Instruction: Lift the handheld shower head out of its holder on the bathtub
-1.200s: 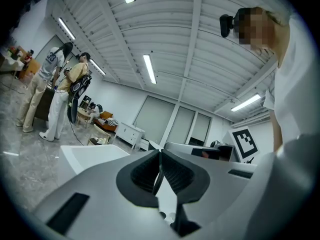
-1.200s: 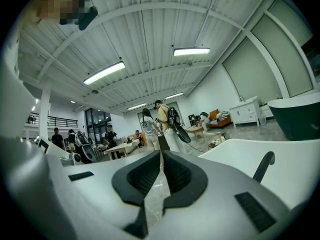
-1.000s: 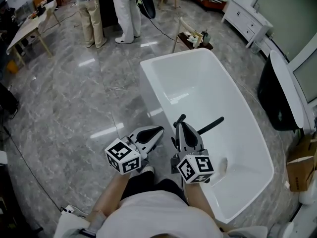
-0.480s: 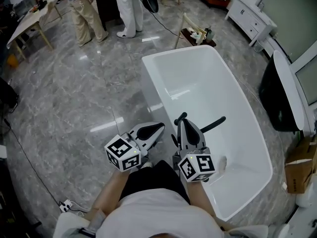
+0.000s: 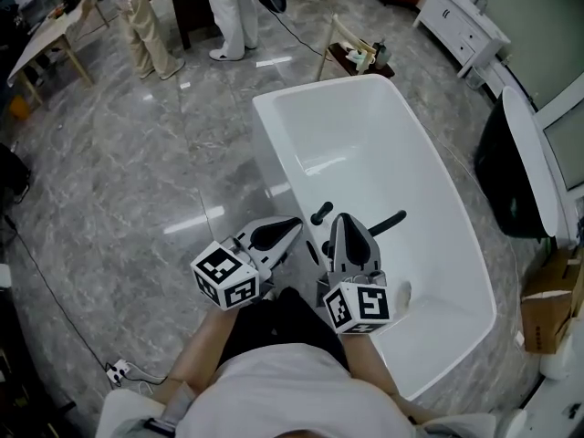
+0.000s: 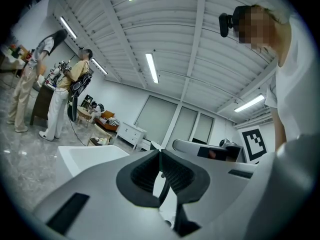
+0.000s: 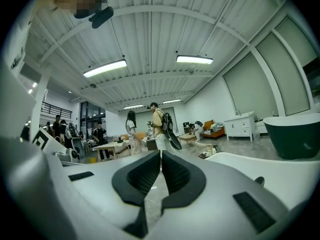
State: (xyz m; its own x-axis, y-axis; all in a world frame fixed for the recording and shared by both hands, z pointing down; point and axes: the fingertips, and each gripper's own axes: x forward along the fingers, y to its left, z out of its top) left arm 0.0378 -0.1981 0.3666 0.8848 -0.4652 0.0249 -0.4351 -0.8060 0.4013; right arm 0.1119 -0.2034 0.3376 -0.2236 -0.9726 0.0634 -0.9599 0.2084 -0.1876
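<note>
The right gripper (image 5: 343, 219) has its jaws pressed together with nothing between them, and it points level over the near rim of the white bathtub (image 5: 365, 144). The left gripper (image 5: 297, 222) is just beside it, to its left. Its jaws are also closed on nothing, and it hangs at the tub's outer edge. A slim black bar, which I take for the shower head (image 5: 388, 224), sticks out just ahead and to the right of the right gripper's tip. Its lower end is hidden under the gripper, so the holder cannot be made out. A black knob (image 5: 321, 214) stands between the two gripper tips, slightly ahead of them.

The lift has probably not begun. With both pairs of jaws closed, a push forward would likely knock the bar instead of taking it, and it could drop into the tub. The knob is close enough to be bumped or gripped by mistake. The smooth, thin handle may also slip if it is pinched near its end.

The floor (image 5: 137, 172) is glossy grey marble, and a cable (image 5: 55, 308) trails across it far to the left. Well ahead stand several people (image 5: 228, 7) and a wooden table (image 5: 46, 48). Far to the right are a dark tub (image 5: 511, 181) and a white cabinet (image 5: 461, 26).
</note>
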